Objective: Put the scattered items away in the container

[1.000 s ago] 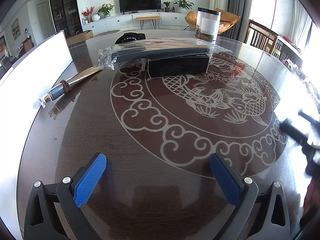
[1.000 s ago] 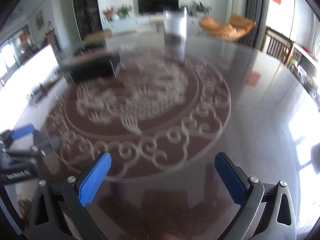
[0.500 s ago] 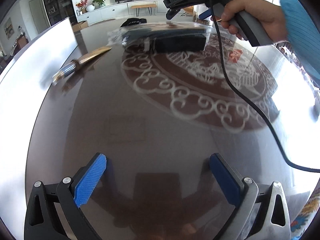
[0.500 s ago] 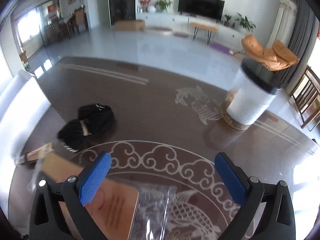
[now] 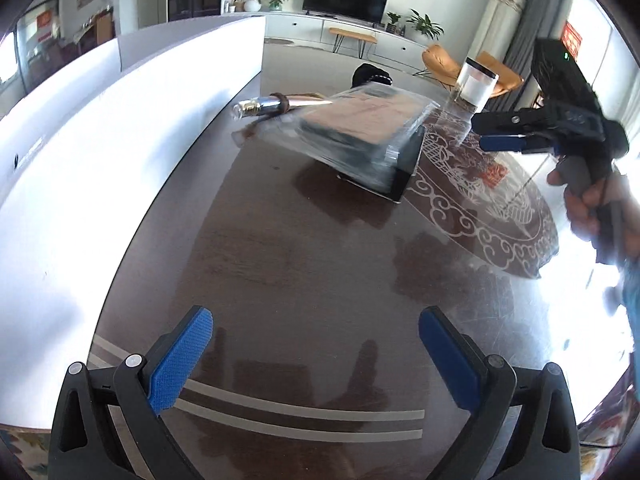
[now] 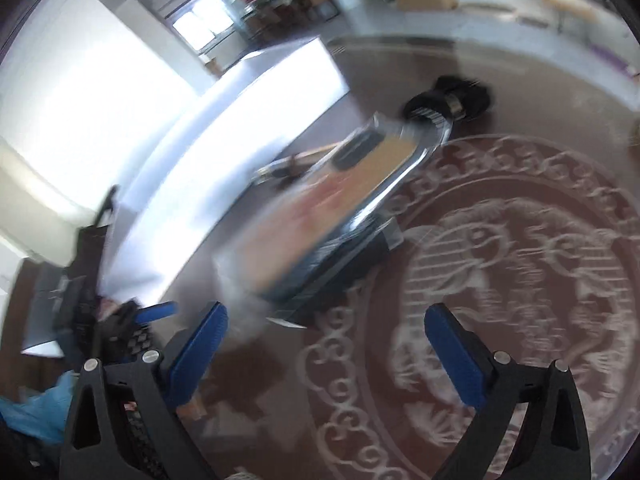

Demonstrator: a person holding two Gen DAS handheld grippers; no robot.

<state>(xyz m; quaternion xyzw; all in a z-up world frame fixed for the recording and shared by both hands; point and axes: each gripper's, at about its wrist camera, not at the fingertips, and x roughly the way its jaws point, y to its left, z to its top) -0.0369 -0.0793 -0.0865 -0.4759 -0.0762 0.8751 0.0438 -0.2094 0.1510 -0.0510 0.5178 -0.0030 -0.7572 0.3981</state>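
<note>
A plastic-wrapped flat package (image 5: 360, 120) lies on top of a black box (image 5: 404, 160) on the dark table; it also shows blurred in the right wrist view (image 6: 320, 216). A metal-capped tube with a gold body (image 5: 276, 104) lies behind it. A black bundle (image 5: 370, 74) sits farther back, also in the right wrist view (image 6: 452, 100). A clear jar with a black lid (image 5: 476, 84) stands at the back right. A white container (image 5: 132, 120) runs along the left. My left gripper (image 5: 316, 340) is open and empty over the near table. My right gripper (image 6: 324, 332) is open and empty, just short of the package; it also appears in the left wrist view (image 5: 508, 132).
The table (image 5: 320, 260) has a pale carved dragon medallion (image 6: 520, 260) at its middle. Beyond it are a TV cabinet (image 5: 344, 28), an orange chair (image 5: 444, 64) and plants. The white container's wall (image 6: 240, 112) lies left of the package.
Both views swung left. The right gripper came down from beyond the package to beside the package's near end. The left gripper turned toward the white container.
</note>
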